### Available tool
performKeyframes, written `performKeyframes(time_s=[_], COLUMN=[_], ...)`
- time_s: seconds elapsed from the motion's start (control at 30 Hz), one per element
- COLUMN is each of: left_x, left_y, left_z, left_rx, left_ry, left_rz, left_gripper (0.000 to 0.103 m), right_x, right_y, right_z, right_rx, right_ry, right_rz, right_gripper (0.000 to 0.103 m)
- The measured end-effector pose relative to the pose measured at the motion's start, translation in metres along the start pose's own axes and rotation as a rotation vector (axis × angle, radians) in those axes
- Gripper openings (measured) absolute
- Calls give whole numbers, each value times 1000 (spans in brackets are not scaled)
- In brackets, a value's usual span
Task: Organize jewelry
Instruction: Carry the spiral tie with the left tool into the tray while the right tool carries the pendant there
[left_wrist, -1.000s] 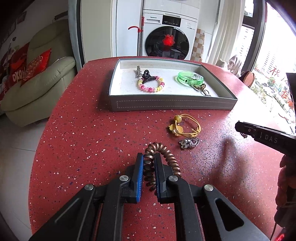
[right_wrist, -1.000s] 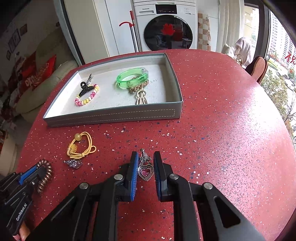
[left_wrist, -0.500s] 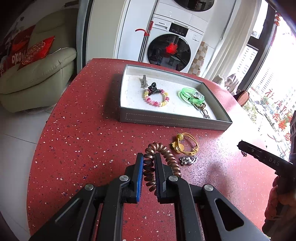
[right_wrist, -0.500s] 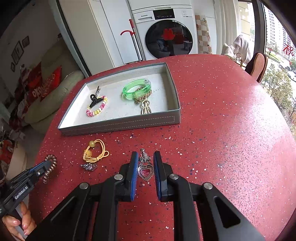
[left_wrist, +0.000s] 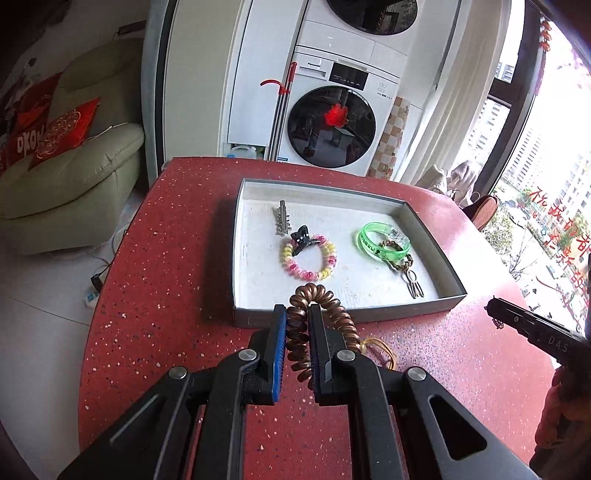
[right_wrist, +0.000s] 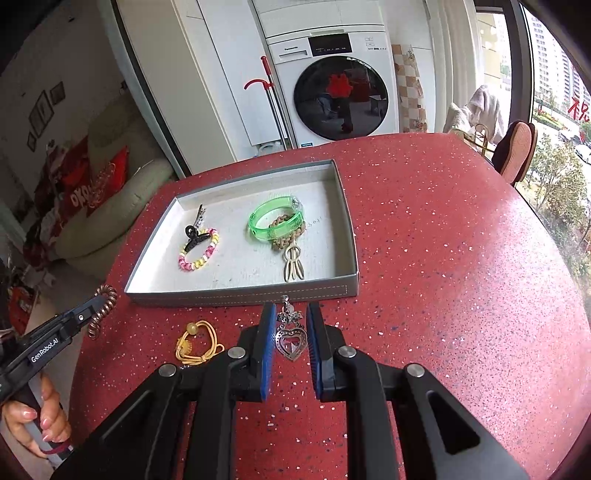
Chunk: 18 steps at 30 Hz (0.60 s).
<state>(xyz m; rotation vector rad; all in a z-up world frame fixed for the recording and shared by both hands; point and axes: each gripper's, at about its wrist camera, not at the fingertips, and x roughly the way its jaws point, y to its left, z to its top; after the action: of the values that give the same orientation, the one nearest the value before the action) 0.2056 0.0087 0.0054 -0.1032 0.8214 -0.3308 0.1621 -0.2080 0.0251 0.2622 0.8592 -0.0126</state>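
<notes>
Both grippers loaded, mid-carry toward grey tray (right_wrist: 240, 295) on red speckled table (right_wrist: 443, 258). Left gripper (left_wrist: 297, 334) is clamped on brown spiral hair tie (left_wrist: 317, 306), held up just at the tray's near wall; same tie visible dangling from it in right view. Right gripper (right_wrist: 289, 334) has heart pendant (right_wrist: 291, 341) between its blue pads; pads look close to its edges and it hangs above the table, so I judge it gripped.

Already in tray: silver clip (left_wrist: 281, 221) far left, black claw clip (left_wrist: 303, 239) on top of pink-yellow bead bracelet (left_wrist: 309, 258), green bangle (right_wrist: 275, 219) overlapping braided cord piece (right_wrist: 290, 247) on the right.

Left to do: drop the two held items in, then fetch yellow cord bracelet (right_wrist: 197, 341) lying on the table near the tray's near side. Roughly two-thirds done by my count. Anything else on the table is hidden by gripper bodies.
</notes>
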Motion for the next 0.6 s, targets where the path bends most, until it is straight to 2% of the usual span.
performKeyframes(time_s=[0.33,0.6], left_x=[45,87], left_y=[-3,4], left_z=[42,47], left_rx=[39,38], left_ry=[32,106], left_rz=[18,52], left_gripper=[30,30], right_x=[39,79], right_y=[7,3], right_z=[46,59], right_rx=[-28,-37], right_ry=[18,69], right_rz=[2,-24], right_gripper=[18,18])
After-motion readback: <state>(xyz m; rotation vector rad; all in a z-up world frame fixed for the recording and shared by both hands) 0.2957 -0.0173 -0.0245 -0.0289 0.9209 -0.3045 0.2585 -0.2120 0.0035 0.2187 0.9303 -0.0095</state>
